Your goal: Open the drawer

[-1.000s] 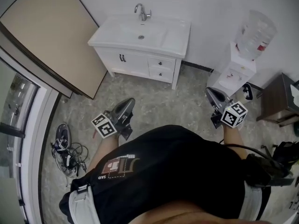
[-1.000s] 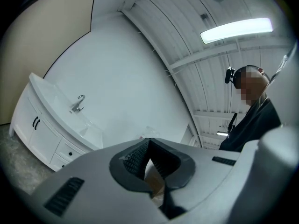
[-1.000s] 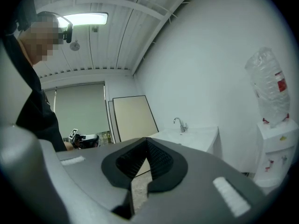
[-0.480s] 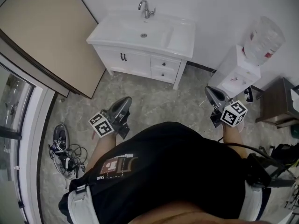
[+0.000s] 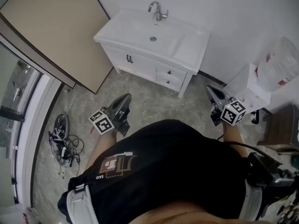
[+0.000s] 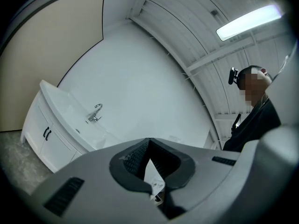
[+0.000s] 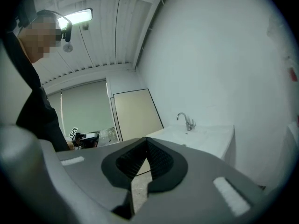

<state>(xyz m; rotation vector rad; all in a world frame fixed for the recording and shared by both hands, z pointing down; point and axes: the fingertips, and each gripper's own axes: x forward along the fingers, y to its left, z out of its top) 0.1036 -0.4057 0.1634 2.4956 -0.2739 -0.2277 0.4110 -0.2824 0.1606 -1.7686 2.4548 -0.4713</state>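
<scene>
White drawers (image 5: pixel 171 77), black "SAID" shirt (image 5: pixel 177 162)

One basin (image 5: pixel 140 29), one tap (image 5: pixel 158 10), two drawers (image 5: pixel 163 70) with one knob (image 5: pixel 170 72) each, what looks like two doors (image 5: pixel 140 64) with two handles (image 5: pixel 129 58) between them, one leaning board (image 5: pixel 51 27), one water bottle (image 5: pixel 280 62), one dispenser (image 5: pixel 243 85), one tangle of cables (image 5: pixel 65 150)

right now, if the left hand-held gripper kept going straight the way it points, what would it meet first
Most likely the white vanity, around its two drawers; only bare floor shows between it and the left hand-held gripper. Depth is unclear.
</scene>
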